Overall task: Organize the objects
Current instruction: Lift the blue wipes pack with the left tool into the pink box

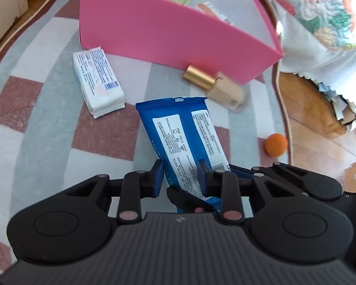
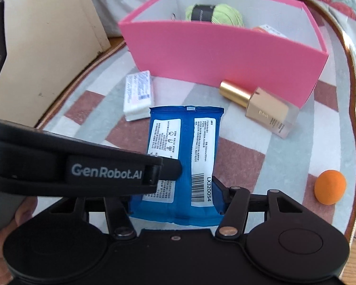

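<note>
Both tongs are gripping the same blue packet [image 1: 178, 137], which is hanging over the checked rug [image 1: 35, 123] in front of the pink box [image 1: 168, 38]. Left tongs [image 1: 181, 175] are pinched almost fully together on the packet's near end, blue pads pressing its sides. Right tongs [image 2: 216, 190] are standing at a middling width on the same end; one blue pad is pressing the packet's right edge, while the other side is hidden behind the left tool's black arm, so I am judging it a hold.

Going left to right on the rug: a white wrapped pack [image 1: 98, 80] is lying near the box's left corner, the blue packet is sitting in the middle, a foundation bottle with a gold cap [image 1: 216, 87] is lying just beside the box's front wall, and an orange ball [image 1: 275, 143] is resting near the rug's right border. Inside the box a green yarn ball [image 2: 216, 14] and a small orange-and-white carton [image 2: 268, 29] are already lying.

To do this step well, both holders should be moving together, keeping the soft packet from twisting, carrying it clear above the front wall and over the bare floor of the box, right of the yarn, before letting go. Bumping the bottle is the risk here.
</note>
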Demonstrator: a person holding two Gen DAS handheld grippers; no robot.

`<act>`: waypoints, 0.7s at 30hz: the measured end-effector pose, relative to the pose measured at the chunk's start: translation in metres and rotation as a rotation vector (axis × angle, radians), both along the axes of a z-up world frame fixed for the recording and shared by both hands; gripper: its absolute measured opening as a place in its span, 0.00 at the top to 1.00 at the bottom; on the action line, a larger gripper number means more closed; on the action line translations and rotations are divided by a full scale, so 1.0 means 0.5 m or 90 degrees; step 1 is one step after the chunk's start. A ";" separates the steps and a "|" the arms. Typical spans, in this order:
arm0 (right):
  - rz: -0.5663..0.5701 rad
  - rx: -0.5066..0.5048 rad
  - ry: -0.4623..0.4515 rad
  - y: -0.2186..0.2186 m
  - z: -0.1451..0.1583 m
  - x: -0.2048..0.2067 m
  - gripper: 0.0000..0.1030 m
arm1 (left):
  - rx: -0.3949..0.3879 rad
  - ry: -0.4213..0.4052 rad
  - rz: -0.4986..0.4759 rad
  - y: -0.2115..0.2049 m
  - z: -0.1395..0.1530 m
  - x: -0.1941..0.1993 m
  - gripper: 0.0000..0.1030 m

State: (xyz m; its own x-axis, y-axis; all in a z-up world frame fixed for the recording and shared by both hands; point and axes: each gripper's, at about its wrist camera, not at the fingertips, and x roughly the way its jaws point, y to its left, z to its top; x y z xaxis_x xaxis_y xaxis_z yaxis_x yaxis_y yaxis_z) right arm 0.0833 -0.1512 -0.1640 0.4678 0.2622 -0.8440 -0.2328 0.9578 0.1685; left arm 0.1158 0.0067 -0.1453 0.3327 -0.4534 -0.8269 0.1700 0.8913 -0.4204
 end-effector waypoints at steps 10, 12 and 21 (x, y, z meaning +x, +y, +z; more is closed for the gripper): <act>0.029 0.026 0.019 -0.010 0.122 -0.026 0.40 | -0.007 -0.006 -0.005 0.009 0.116 -0.049 0.74; 0.035 0.031 0.017 -0.012 0.146 -0.030 0.40 | -0.003 -0.014 -0.009 0.005 0.142 -0.055 0.74; 0.051 0.049 -0.045 -0.021 0.270 -0.019 0.40 | 0.013 -0.072 -0.016 0.006 0.291 -0.042 0.73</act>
State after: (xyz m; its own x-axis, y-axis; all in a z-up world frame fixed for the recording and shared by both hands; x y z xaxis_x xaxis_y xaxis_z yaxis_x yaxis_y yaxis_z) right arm 0.0740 -0.1617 -0.0288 0.4999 0.3646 -0.7856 -0.3226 0.9202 0.2218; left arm 0.0950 0.0095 0.0002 0.4128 -0.4467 -0.7937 0.2377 0.8941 -0.3795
